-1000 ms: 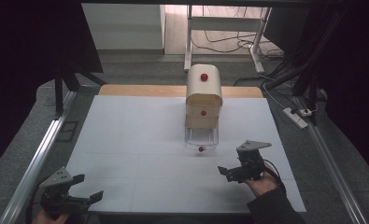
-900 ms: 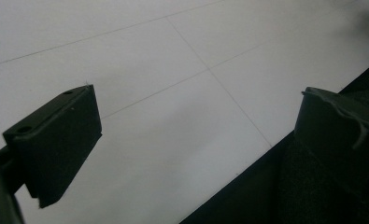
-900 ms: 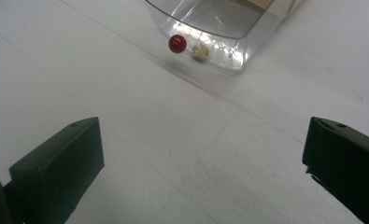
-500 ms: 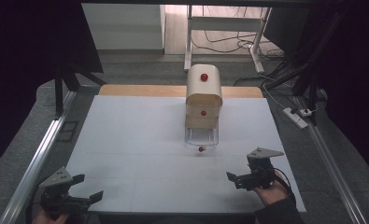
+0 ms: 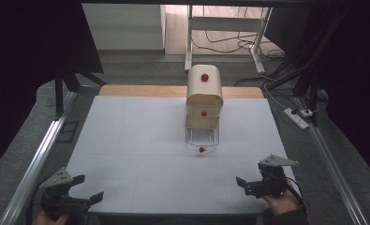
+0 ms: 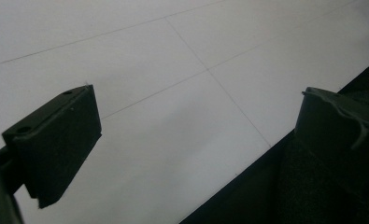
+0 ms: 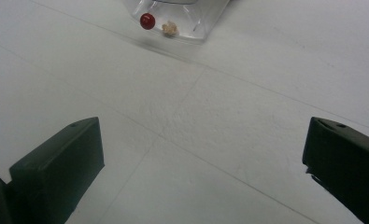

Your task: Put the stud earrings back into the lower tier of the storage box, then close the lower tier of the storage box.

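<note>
A small wooden cabinet [image 5: 204, 96] with a rounded top and red knobs stands at the table's far middle. Its clear bottom drawer [image 5: 202, 138] is pulled out toward me, with a red knob [image 5: 202, 149] at its front. In the right gripper view the drawer [image 7: 187, 25] holds a small beige item [image 7: 170, 29] behind the red knob [image 7: 147, 21]. My right gripper [image 5: 249, 184] is open and empty near the front right edge, well short of the drawer, jaws wide apart [image 7: 198, 161]. My left gripper [image 5: 89, 188] hangs open and empty over the front left corner [image 6: 196, 135].
The white table top [image 5: 140, 140] has a wooden strip [image 5: 140, 91] along its far edge. Metal rails [image 5: 42, 154] run down both sides. The table's front edge [image 6: 238, 179] lies just under my left gripper's jaws. A power strip [image 5: 299, 117] lies on the floor at right.
My right gripper has drawn back from the open drawer toward the front edge and a little to the right. The left gripper has barely shifted.
</note>
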Motion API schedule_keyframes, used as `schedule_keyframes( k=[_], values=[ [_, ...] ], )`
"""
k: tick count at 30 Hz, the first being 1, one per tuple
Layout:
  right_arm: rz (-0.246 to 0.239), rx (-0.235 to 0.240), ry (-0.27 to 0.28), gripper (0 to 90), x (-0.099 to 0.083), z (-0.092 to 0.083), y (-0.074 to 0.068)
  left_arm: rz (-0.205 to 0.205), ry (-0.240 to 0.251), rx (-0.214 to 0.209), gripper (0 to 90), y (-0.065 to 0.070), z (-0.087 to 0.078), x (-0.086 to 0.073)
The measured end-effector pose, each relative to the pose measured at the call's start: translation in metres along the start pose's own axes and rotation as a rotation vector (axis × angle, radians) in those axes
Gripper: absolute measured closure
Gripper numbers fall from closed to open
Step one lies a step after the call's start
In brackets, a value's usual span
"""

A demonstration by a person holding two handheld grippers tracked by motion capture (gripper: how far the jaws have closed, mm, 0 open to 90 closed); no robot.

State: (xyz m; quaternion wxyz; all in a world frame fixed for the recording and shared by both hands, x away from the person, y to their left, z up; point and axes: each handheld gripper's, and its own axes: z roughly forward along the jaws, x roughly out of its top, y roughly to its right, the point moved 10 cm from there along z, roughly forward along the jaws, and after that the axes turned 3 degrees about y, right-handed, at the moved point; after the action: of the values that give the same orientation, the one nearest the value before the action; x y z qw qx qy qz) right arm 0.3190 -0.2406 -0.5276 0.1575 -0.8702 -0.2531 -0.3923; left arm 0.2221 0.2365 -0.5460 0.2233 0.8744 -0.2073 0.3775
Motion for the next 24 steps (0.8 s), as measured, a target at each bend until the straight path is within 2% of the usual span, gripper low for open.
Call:
schedule_keyframes(
  k=[10,24],
  values=[
    [0.000,-0.021,-0.029,0.0,-0.0076,-0.0078,0.0020,0.001,-0.002,0.002,0.8,-0.0001,0.0001,-0.0001],
    [-0.004,-0.014,-0.040,0.0,-0.0087,-0.0077,0.0011,0.003,-0.004,0.002,0.8,-0.0001,0.0005,-0.0002]
  ],
)
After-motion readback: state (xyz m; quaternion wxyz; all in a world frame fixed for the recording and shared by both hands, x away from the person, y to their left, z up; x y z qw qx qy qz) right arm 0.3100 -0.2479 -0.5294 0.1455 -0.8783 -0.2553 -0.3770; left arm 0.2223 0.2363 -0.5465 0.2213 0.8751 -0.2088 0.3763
